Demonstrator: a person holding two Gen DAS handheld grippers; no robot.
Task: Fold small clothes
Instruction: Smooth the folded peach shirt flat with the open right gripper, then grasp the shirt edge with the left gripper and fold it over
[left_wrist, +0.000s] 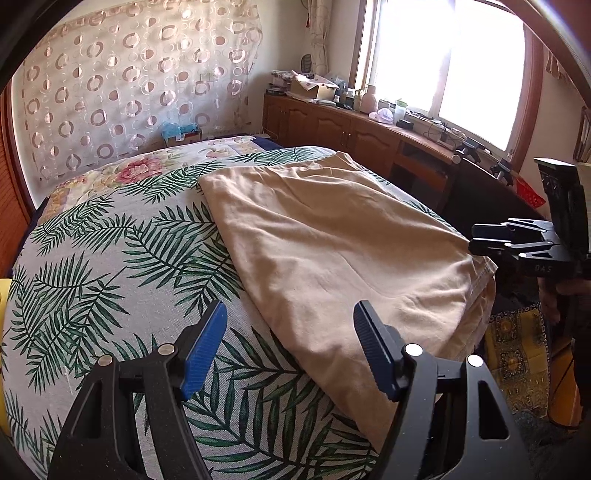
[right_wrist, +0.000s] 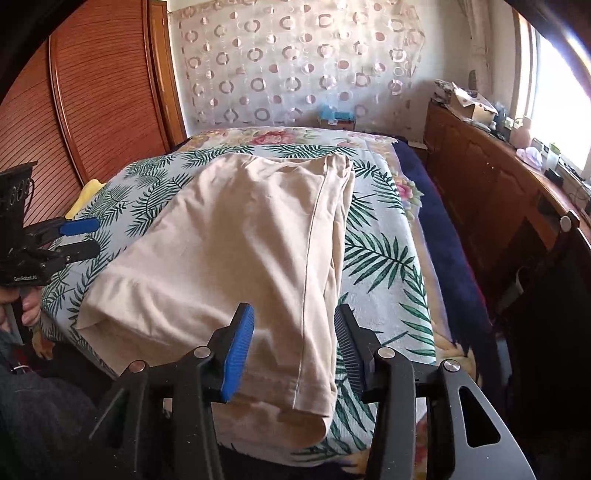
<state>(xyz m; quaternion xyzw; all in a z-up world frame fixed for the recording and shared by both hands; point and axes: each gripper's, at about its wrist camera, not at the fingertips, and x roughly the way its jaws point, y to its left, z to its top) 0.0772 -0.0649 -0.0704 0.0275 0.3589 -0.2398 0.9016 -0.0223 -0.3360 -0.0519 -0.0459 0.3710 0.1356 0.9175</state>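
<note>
A beige garment (left_wrist: 332, 236) lies folded lengthwise on the palm-leaf bedspread (left_wrist: 110, 258), its hem end hanging toward the near edge. My left gripper (left_wrist: 290, 325) is open and empty, hovering above the garment's left edge. My right gripper (right_wrist: 293, 332) is open, its fingers straddling the folded garment (right_wrist: 240, 240) near its hem, above it and not gripping. The right gripper also shows in the left wrist view (left_wrist: 491, 240) at the garment's right edge. The left gripper shows in the right wrist view (right_wrist: 83, 236) at the bed's left side.
A wooden cabinet (left_wrist: 332, 125) with clutter runs under the window (left_wrist: 443, 62) on the right. A wooden louvred wardrobe (right_wrist: 92, 92) stands on the left. A yellow cloth (right_wrist: 86, 195) lies at the bed's left edge. A patterned rug (left_wrist: 517, 354) covers the floor.
</note>
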